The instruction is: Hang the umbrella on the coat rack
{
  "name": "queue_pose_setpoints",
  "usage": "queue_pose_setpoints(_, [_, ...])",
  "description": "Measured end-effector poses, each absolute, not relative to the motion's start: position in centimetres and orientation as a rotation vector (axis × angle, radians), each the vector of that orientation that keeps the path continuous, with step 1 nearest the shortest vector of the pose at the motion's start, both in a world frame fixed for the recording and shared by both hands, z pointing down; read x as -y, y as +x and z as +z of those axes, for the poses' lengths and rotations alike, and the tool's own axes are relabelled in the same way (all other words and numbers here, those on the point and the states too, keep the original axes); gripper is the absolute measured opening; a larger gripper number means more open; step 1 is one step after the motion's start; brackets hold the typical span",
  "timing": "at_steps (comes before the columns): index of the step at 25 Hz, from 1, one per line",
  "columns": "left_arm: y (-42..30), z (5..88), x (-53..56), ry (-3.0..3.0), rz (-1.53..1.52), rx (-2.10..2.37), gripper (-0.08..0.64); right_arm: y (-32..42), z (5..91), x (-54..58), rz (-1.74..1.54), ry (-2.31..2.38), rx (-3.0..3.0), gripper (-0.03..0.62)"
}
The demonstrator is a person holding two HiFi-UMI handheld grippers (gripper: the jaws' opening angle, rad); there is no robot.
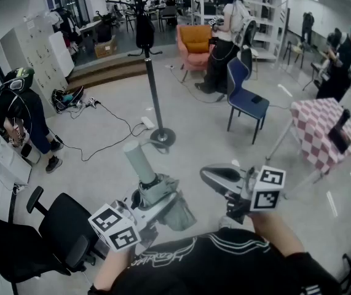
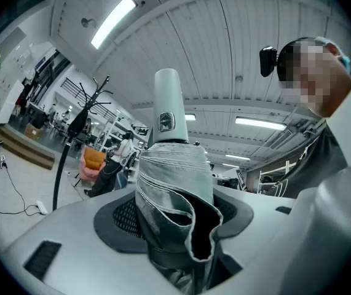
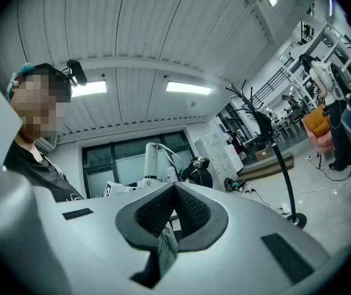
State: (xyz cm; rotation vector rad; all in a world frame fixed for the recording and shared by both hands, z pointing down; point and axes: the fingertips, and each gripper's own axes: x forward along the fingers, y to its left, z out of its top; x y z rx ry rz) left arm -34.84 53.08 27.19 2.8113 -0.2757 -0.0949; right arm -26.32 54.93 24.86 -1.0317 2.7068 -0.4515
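Note:
A folded grey umbrella point(image 1: 163, 196) stands with its pale cylindrical handle point(image 1: 139, 160) pointing up. My left gripper point(image 1: 160, 203) is shut on its bunched canopy point(image 2: 170, 177), both pads pressing the fabric. My right gripper point(image 1: 215, 176) is just right of the umbrella. Its jaws are shut, and a thin grey strap point(image 3: 166, 249) is caught between the pads. The black coat rack point(image 1: 152, 85) stands ahead on a round base point(image 1: 161, 137), well beyond both grippers. Its pole also shows in the left gripper view point(image 2: 64, 158) and the right gripper view point(image 3: 280, 165).
A blue chair point(image 1: 244, 94) and an orange armchair point(image 1: 195, 40) stand behind and right of the rack. A checkered table point(image 1: 323, 131) is at the right and a black office chair point(image 1: 64, 229) at the near left. A cable point(image 1: 110, 134) crosses the floor. Several people stand around.

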Motion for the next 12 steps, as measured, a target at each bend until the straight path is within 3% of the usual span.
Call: queue_pose_setpoints(12, [-34.7, 27.19, -53.36, 2.822, -0.106, 0.265, 0.259, -26.37, 25.24, -55.15, -0.447, -1.079, -2.714, 0.011])
